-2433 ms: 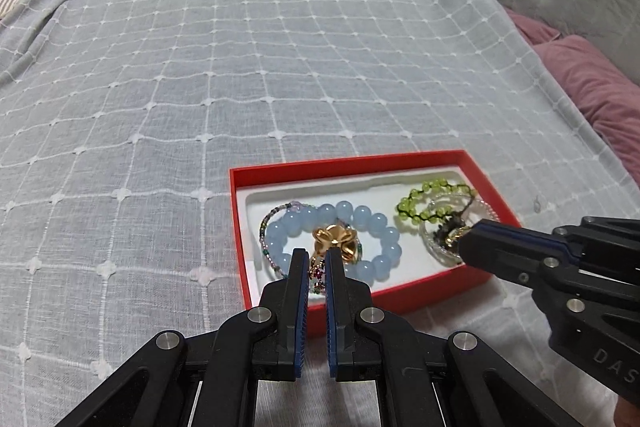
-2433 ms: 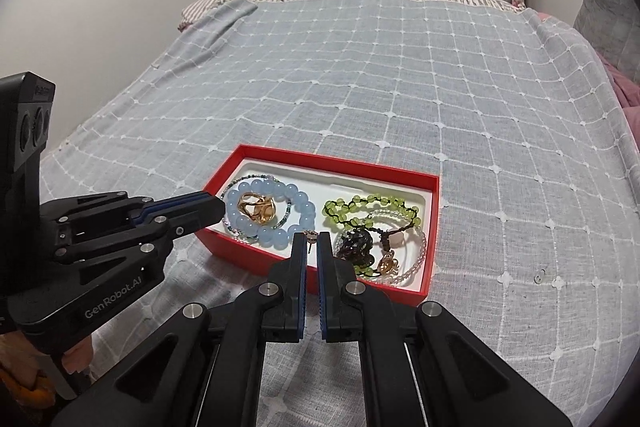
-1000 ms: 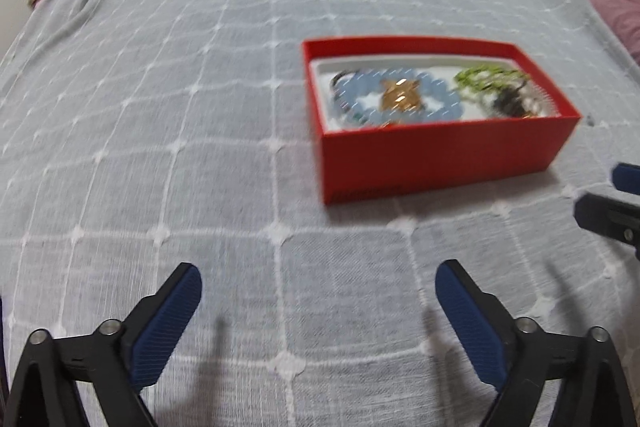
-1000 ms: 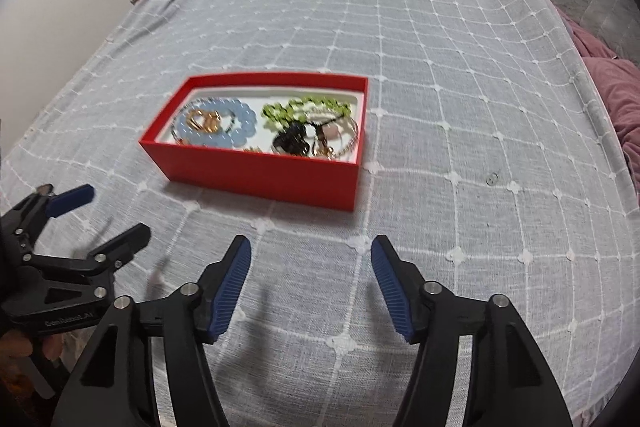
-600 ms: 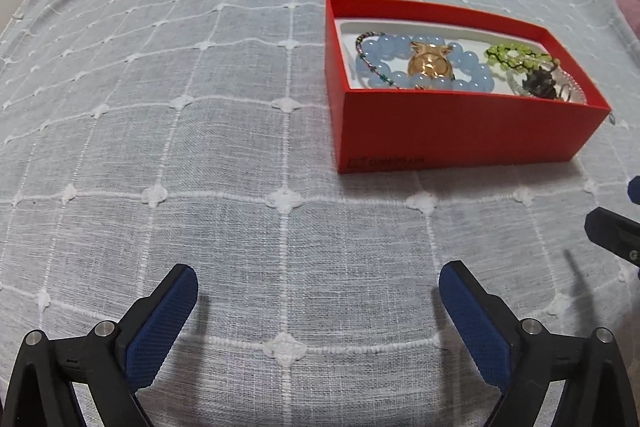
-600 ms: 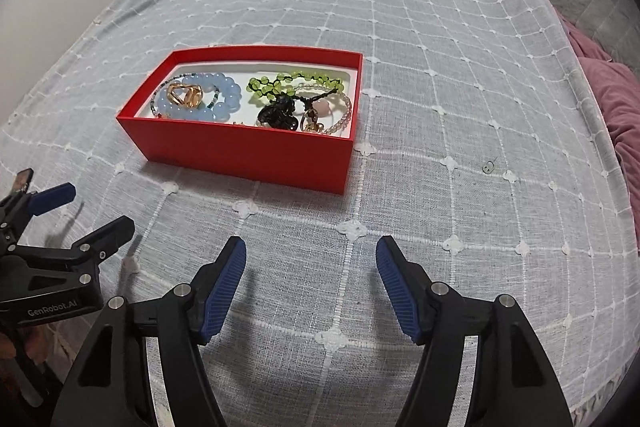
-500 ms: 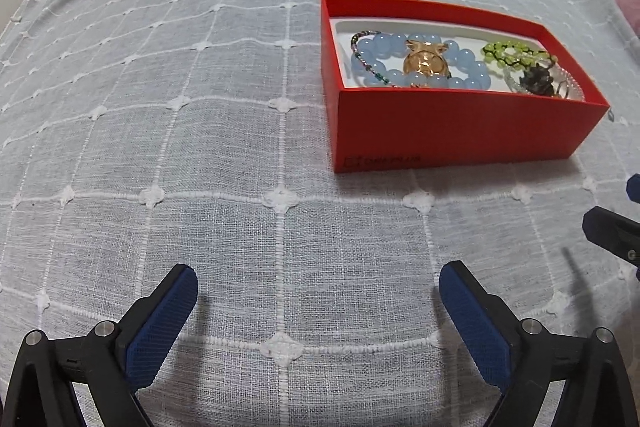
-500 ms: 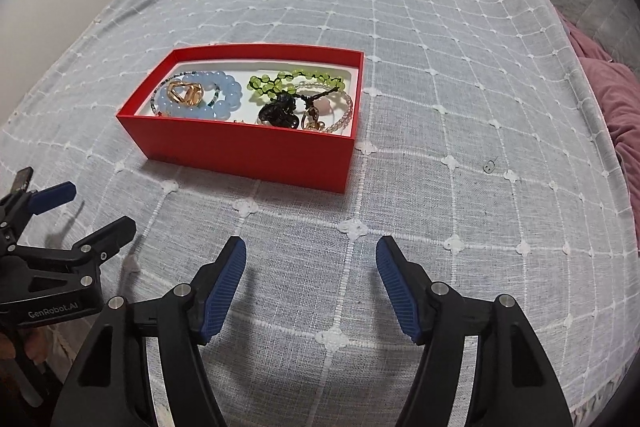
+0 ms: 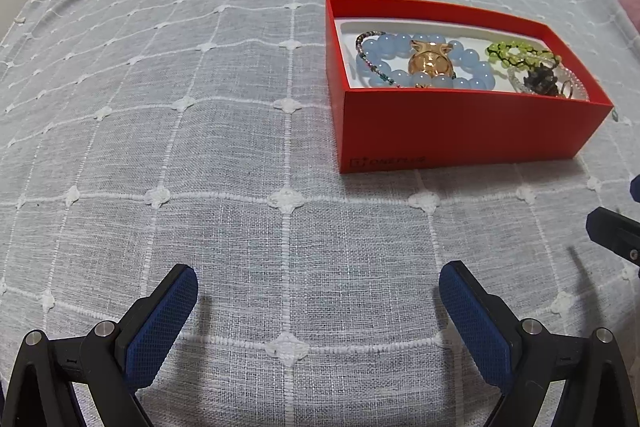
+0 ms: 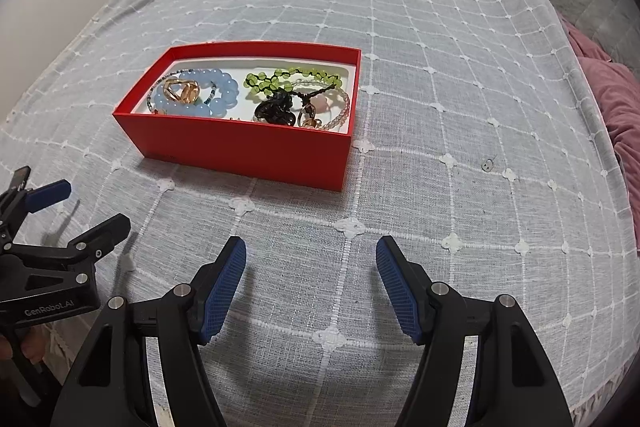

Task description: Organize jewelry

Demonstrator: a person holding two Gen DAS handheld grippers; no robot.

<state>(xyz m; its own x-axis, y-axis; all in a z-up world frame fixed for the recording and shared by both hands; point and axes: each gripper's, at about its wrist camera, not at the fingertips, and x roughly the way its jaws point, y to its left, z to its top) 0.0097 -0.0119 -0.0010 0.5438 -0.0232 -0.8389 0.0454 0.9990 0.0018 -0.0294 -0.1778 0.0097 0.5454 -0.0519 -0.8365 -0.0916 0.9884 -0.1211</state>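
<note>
Left wrist view: a bed covered in a pale grey spread (image 9: 224,155) with a white stitched grid fills the scene, and on it sits a red box (image 9: 460,125), open at the top, up and to the right of the left gripper (image 9: 318,285). That gripper hangs just above the cloth with its blue-padded jaws spread wide and nothing between them. Inside the box, on a white lining, lies a bracelet of pale blue beads (image 9: 468,61) with a gold ornament (image 9: 430,61) resting in its ring; to its right are a green beaded strand (image 9: 506,49) and a dark pendant (image 9: 540,79) (partly hidden by the box's near wall). In the right wrist view the same box (image 10: 248,143) lies ahead and to the left of the right gripper (image 10: 310,251), whose jaws also stand apart and hold nothing. Both grippers are well short of the box. A pink cushion (image 10: 612,99) lies along the bed's right edge, and a small metal bit (image 10: 488,165) rests on the spread to the right of the box.
</note>
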